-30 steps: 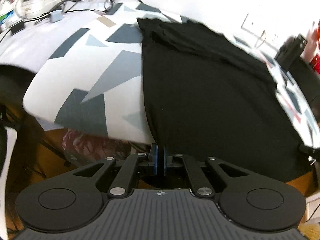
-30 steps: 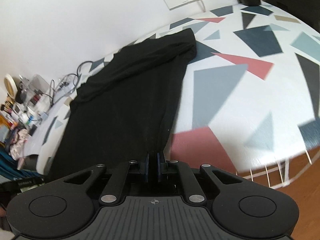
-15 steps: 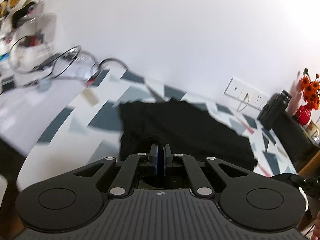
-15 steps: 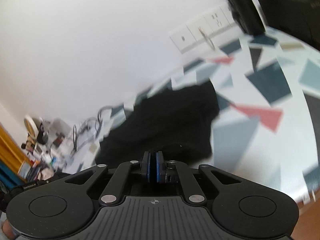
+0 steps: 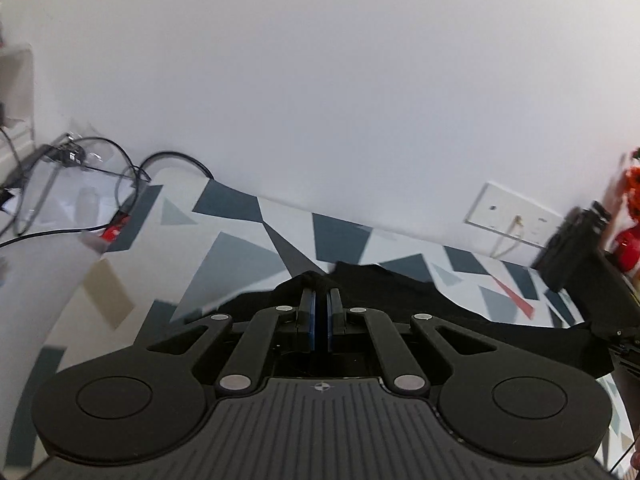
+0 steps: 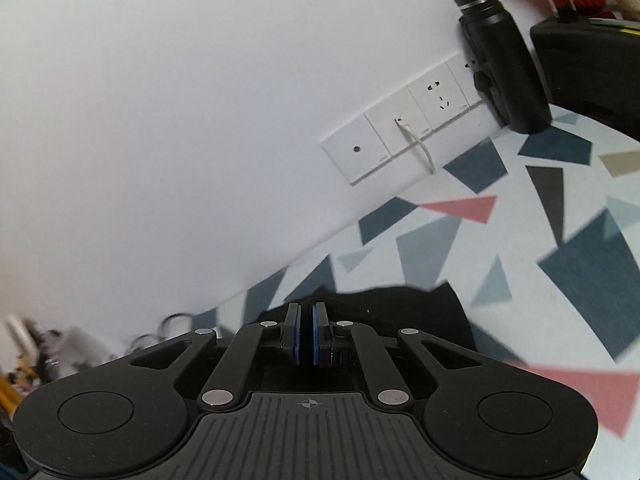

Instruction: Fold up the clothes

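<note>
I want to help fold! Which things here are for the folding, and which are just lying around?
For the folding:
black garment
left hand-held gripper
right hand-held gripper
patterned tabletop

Just lying around:
black cables
wall sockets
black bottle

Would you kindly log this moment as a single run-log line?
step: folding | left tool: shut on black garment | right tool: shut on black garment | surface: patterned tablecloth
</note>
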The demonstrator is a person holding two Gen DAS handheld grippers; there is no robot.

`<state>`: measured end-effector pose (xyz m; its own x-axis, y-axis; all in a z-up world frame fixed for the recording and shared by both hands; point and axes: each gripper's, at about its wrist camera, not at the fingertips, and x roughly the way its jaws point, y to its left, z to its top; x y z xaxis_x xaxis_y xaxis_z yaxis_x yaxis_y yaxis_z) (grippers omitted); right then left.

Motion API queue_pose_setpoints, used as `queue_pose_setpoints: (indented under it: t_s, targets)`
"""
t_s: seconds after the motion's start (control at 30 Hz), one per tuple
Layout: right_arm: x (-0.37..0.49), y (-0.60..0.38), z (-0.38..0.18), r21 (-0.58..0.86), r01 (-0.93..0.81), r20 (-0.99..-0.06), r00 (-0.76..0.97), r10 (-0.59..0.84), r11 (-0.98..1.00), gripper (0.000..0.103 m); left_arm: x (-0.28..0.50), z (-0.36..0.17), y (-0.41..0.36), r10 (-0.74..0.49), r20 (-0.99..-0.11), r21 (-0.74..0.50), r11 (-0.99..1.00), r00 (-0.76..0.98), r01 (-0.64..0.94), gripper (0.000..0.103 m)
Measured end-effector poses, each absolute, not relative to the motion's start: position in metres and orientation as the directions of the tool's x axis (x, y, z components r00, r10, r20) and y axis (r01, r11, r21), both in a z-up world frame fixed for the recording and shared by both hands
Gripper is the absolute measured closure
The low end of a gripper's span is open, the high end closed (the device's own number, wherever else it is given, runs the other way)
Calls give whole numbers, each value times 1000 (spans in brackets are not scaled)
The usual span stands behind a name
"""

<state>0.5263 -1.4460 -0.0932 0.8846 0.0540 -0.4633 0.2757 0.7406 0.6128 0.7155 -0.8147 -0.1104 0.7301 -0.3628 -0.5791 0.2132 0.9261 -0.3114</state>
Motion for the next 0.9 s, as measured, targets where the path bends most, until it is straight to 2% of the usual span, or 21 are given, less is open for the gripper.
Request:
queue_pose_setpoints:
  t_s: [0.17,0.23,0.3,0.33,0.37,0.4,0.43,0.47,0.5,0.6,0.7,0.77,0.9]
  targets:
    - [592,-1445,-126,544,385,-554,832,-25,745,98,782,-149,-842,-382,-651,-317,922,656,223,97]
    - [611,-1437,-143,451,441,-616,783,-88,776,97,799,-174,-862,-365,-713,-228,928,598,295,94]
    - [625,-1432,-162,361,515,-677,718,-162,777,85,808,-199,-880,-309,-780,-121,927,544,354,77]
    - [628,-1431,-167,332,552,-692,693,-199,765,67,804,-199,-878,-331,-763,-134,921,555,365,74]
    - [627,-1429,-170,305,590,-699,672,-245,748,60,799,-198,-876,-353,-746,-148,914,565,377,55]
    - [623,-1426,-168,282,624,-690,659,-298,729,57,795,-198,-875,-375,-727,-161,907,574,389,37]
    - [616,-1421,-161,265,641,-671,659,-340,721,51,785,-191,-876,-402,-700,-191,901,590,389,31]
    - [607,-1415,-154,255,645,-642,670,-373,720,44,772,-183,-880,-428,-663,-210,894,614,396,29]
    - [599,-1408,-147,249,637,-623,682,-383,729,43,760,-177,-884,-449,-637,-214,884,626,417,29]
    - [580,-1387,-136,235,559,-613,720,-325,795,42,735,-170,-896,-495,-657,-213,846,569,489,29]
    - [586,-1362,-148,119,465,-687,676,-265,877,42,727,-183,-906,-494,-731,-213,821,471,530,29]
    - [593,-1347,-159,46,398,-731,638,-241,916,43,723,-192,-913,-466,-743,-157,819,480,552,30]
    - [612,-1347,-180,16,358,-776,593,-215,934,43,731,-200,-928,-415,-760,-67,816,501,575,30]
